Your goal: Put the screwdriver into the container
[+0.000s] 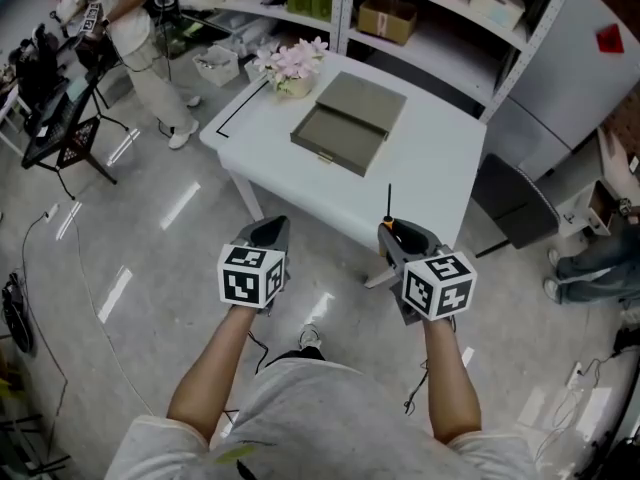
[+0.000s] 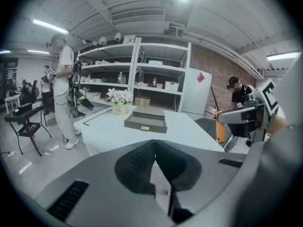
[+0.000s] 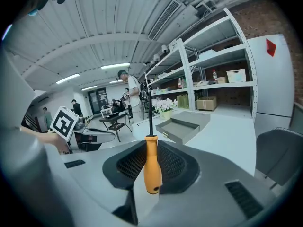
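Observation:
A screwdriver (image 3: 152, 162) with an orange handle and a thin black shaft stands upright in my right gripper (image 3: 151, 167), whose jaws are shut on the handle. In the head view that screwdriver (image 1: 391, 220) points toward the table from my right gripper (image 1: 397, 236), just off the table's near edge. The container is a grey open box (image 1: 346, 123) with its lid leaning behind it, in the middle of the white table (image 1: 440, 168); both gripper views show this grey box (image 2: 145, 121) (image 3: 182, 126) ahead. My left gripper (image 1: 268, 234) hovers left of the right one, jaws shut and empty (image 2: 158, 171).
A pot of pink flowers (image 1: 293, 66) stands at the table's far left corner. Shelving (image 1: 420, 8) with boxes lines the back; a dark chair (image 1: 515, 203) sits at the table's right. A person (image 1: 140, 38) stands at the far left near a black stand (image 1: 60, 128).

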The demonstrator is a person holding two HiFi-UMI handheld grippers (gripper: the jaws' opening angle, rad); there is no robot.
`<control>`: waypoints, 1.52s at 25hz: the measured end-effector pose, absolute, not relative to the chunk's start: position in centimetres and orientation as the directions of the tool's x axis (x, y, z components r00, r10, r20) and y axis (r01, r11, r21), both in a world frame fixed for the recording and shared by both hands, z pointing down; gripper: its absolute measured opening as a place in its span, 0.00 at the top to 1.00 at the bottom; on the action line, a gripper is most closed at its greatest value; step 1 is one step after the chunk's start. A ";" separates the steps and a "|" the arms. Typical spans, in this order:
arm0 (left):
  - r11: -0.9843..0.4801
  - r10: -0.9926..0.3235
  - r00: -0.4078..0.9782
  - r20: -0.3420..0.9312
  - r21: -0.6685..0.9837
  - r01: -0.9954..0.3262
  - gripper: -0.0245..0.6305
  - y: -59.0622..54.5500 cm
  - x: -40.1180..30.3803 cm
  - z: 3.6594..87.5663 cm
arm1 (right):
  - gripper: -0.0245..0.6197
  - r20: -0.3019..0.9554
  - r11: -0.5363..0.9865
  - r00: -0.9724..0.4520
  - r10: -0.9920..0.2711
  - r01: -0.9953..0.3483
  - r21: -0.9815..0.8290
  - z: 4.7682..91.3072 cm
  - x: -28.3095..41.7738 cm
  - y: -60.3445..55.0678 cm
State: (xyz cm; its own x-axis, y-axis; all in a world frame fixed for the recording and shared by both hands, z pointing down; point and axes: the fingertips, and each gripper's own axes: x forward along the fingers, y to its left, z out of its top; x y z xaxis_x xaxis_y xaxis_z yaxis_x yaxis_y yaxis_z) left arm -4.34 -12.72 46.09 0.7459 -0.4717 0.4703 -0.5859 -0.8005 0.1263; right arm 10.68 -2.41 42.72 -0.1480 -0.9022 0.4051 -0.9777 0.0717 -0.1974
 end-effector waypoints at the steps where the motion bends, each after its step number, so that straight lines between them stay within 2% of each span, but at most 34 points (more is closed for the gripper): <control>1: -0.802 -0.469 0.749 0.469 0.128 -0.583 0.96 -13.3 -4.3 46.1 | 0.84 0.408 0.069 -0.145 -0.902 -0.979 -0.194 42.7 10.7 -3.0; 19: -0.821 -0.451 0.774 0.444 0.134 -0.555 0.96 -19.8 -3.2 45.9 | 0.84 0.448 0.068 -0.113 -0.887 -0.991 -0.117 41.3 12.9 -9.2; 30: -0.810 -0.478 0.751 0.455 0.104 -0.578 0.96 -24.3 -0.5 46.5 | 0.84 0.460 0.150 -0.189 -0.868 -0.981 -0.119 42.3 15.0 -15.5; 38: -0.788 -0.495 0.723 0.483 0.102 -0.607 0.96 -29.0 1.6 47.7 | 0.84 0.512 0.203 -0.244 -0.824 -0.970 -0.136 44.0 17.1 -20.7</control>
State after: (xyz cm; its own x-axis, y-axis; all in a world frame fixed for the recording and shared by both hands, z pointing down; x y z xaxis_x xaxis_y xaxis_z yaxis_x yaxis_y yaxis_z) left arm 1.63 -29.04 47.69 0.7227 -0.4945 0.4828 -0.6073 -0.7879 0.1019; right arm 17.11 -20.72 43.98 -0.2441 -0.8238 0.5117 -0.9697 0.2027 -0.1363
